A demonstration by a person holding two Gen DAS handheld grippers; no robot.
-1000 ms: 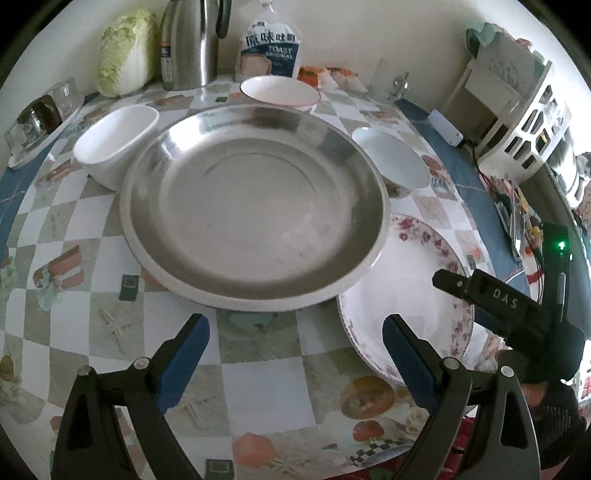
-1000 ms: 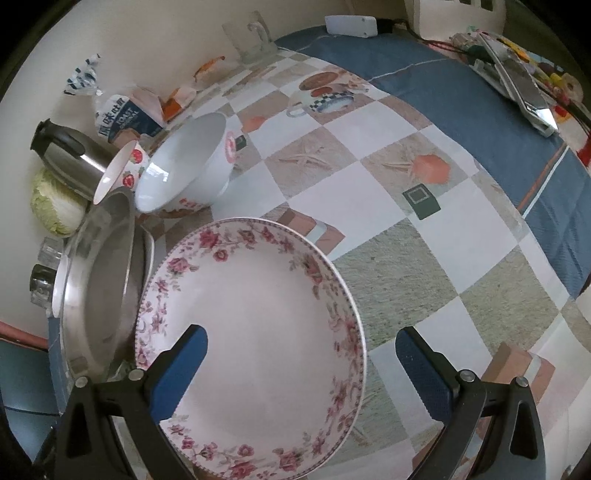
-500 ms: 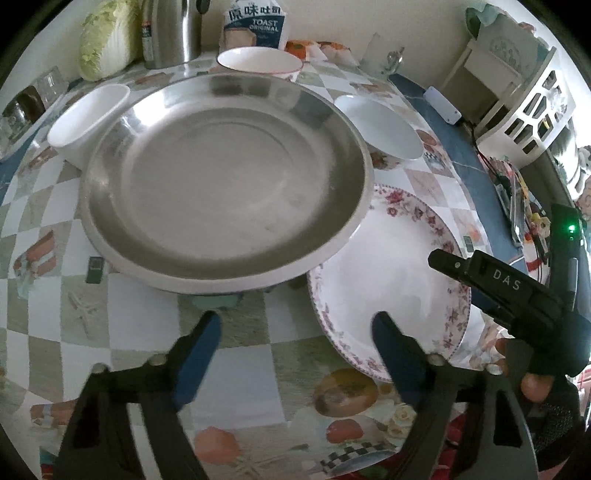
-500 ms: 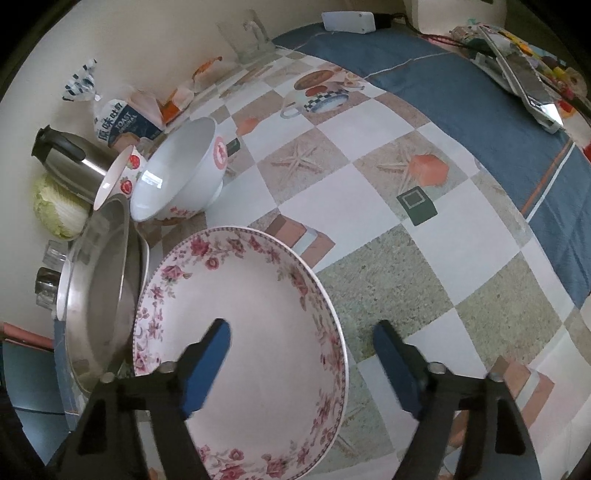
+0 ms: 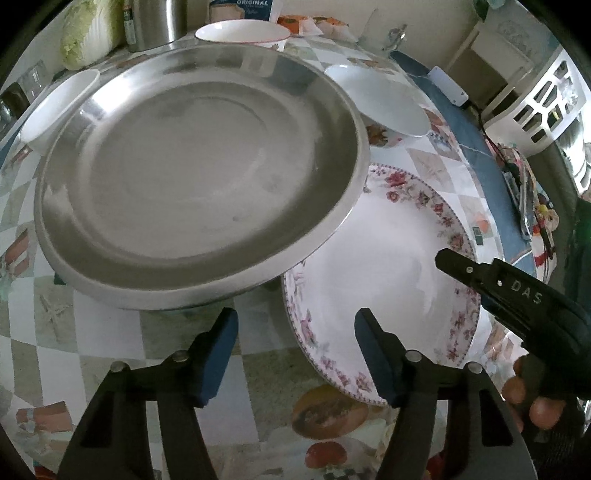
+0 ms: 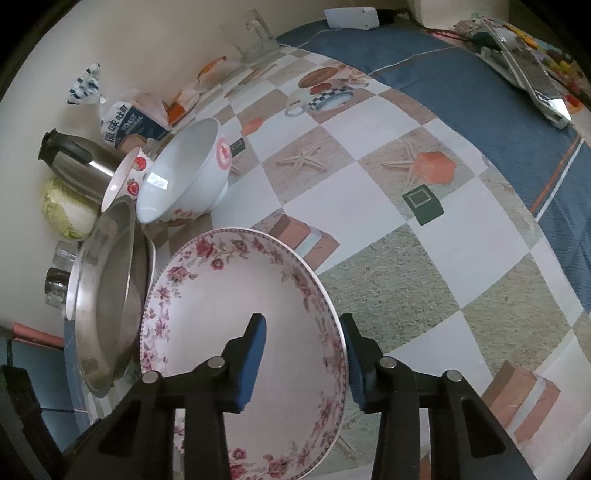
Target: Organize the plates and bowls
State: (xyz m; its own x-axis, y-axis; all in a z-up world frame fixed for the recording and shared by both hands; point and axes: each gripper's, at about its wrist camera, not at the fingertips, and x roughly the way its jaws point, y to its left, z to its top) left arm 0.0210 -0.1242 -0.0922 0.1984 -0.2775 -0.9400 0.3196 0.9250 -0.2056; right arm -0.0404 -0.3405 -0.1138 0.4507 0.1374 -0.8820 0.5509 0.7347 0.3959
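A large steel plate [image 5: 199, 166] lies on the checked tablecloth, its right edge over a white plate with a pink flower rim [image 5: 388, 266]. My left gripper [image 5: 293, 328] is open, just in front of the steel plate's near rim. My right gripper [image 6: 301, 332] has its jaws on either side of the flower plate's [image 6: 240, 314] near rim, half closed; whether they grip it I cannot tell. A white bowl [image 6: 184, 177], a strawberry bowl [image 6: 127, 173] and another white bowl [image 5: 55, 107] stand around the steel plate [image 6: 107, 295].
A steel kettle [image 6: 77, 162], a cabbage [image 6: 66, 210] and a toast bag [image 6: 127, 123] stand along the wall. A glass mug [image 6: 255, 33] is at the back. A white rack [image 5: 546, 103] stands at the right, beyond the blue cloth [image 6: 461, 74].
Both grippers have moved forward and their jaws have narrowed. The right jaws now straddle the flower plate's rim. The left gripper is closer to the steel plate.
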